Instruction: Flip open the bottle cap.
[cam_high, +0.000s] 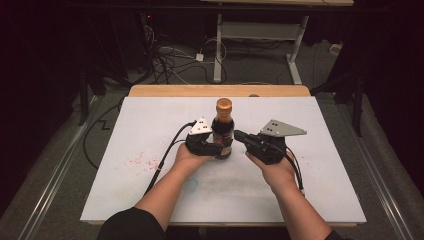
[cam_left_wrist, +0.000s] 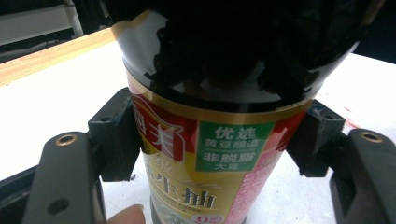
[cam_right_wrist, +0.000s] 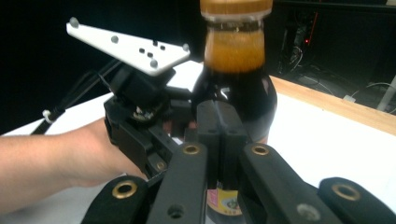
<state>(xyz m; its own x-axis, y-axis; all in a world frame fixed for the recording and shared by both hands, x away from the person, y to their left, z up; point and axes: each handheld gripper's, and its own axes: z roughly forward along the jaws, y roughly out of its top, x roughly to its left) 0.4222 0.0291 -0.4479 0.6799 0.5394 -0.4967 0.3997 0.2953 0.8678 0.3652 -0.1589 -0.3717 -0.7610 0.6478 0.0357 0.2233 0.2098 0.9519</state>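
Standing upright near the middle of the white table (cam_high: 150, 125), a dark soy sauce bottle (cam_high: 223, 131) with an orange cap is clamped at its labelled body between the jaws of the left gripper (cam_left_wrist: 212, 140). Just beside the bottle on its other side, the right gripper (cam_high: 241, 136) points at it with both jaws pressed together, holding nothing.
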